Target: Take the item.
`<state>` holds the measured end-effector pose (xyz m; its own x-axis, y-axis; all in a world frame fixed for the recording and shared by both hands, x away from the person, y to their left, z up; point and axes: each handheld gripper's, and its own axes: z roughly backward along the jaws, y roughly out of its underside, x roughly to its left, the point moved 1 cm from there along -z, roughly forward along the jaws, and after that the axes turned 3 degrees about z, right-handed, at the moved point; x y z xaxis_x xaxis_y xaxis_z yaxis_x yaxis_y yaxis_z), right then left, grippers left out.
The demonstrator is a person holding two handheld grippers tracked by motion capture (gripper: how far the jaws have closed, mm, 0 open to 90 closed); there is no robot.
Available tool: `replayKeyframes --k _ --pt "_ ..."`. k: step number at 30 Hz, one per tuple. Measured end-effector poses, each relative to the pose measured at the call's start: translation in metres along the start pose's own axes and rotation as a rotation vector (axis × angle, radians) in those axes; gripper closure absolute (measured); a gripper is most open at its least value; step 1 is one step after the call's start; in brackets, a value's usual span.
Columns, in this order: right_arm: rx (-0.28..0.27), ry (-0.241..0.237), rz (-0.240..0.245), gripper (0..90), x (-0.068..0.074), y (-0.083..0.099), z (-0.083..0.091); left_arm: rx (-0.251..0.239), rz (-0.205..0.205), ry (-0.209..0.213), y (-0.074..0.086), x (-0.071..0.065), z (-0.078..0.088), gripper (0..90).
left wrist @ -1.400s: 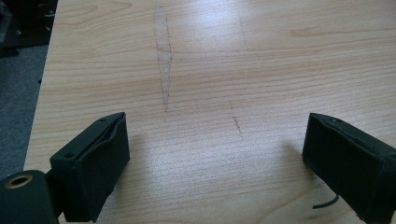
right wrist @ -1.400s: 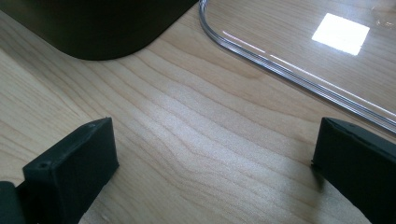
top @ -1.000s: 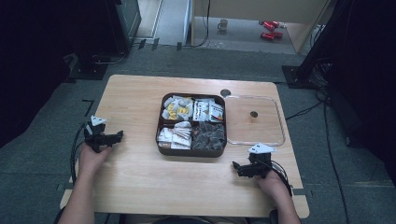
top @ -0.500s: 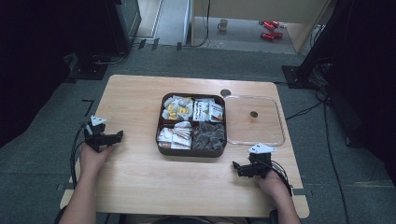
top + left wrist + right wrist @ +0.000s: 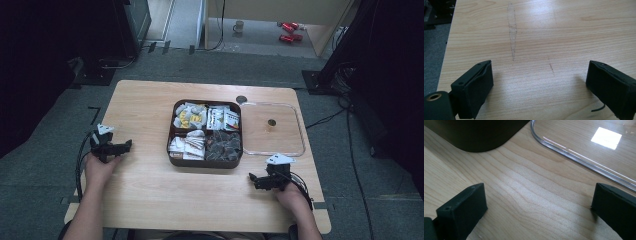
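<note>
Wooden table [image 5: 150, 190], light grain, seen from above. Dark brown box [image 5: 206, 161] at table centre, divided into four compartments. Far left compartment: yellow and white packets [image 5: 189, 116]. Far right compartment: white packets with dark print [image 5: 223, 119]. Near left compartment: pale wrapped packets [image 5: 187, 146]. Near right compartment: dark brownish packets [image 5: 223, 145]. Clear lid [image 5: 299, 131] flat on the table, just beside the box on its right, with a small round knob [image 5: 271, 122] at its middle.

Left gripper [image 5: 123, 145] near the left table edge, held in the left hand [image 5: 99, 169], well apart from the box. Jaws wide open, nothing between them; bare wood under the gap in the left gripper view [image 5: 539, 72]. Faint pencil-like marks [image 5: 512, 37] on the wood ahead of the jaws.

Right gripper [image 5: 254, 179] near the front right of the table, held in the right hand [image 5: 289, 195], pointing towards the near right corner of the box. Jaws wide open, empty; bare wood between them in the right gripper view [image 5: 539, 202]. Rounded corner of the box [image 5: 479, 135] ahead and to the left there, edge of the lid [image 5: 584, 160] ahead and to the right. Neither touched by the jaws.

Cables trailing from both grippers towards the table's near edge. Grey floor around the table; cup [image 5: 239, 26] and red items [image 5: 287, 31] on the floor beyond.
</note>
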<state>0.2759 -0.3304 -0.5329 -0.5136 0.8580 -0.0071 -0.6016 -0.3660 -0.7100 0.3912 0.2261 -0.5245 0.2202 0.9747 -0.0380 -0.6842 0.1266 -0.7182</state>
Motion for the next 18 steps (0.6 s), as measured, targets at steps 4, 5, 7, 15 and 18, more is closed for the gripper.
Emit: replayKeyframes --k 4,5,7,15,18 --pt "0.000 0.000 0.000 0.0 0.000 0.000 0.000 0.000 0.011 -0.012 0.000 -0.001 0.000 7.2" --pt "0.000 0.000 0.000 0.0 0.000 0.000 0.000 0.003 0.016 -0.016 -0.001 -0.002 -0.001 7.2" --pt "-0.001 0.000 0.000 0.0 0.000 0.000 0.000 0.015 0.023 -0.024 -0.003 -0.003 -0.001 7.4" --pt "-0.001 0.000 0.002 0.0 0.000 0.000 0.000 0.055 0.012 -0.014 -0.007 -0.007 0.002 15.6" --pt "-0.002 0.000 0.002 0.0 0.000 0.000 0.000 0.067 0.022 0.049 -0.011 -0.009 0.004 19.4"
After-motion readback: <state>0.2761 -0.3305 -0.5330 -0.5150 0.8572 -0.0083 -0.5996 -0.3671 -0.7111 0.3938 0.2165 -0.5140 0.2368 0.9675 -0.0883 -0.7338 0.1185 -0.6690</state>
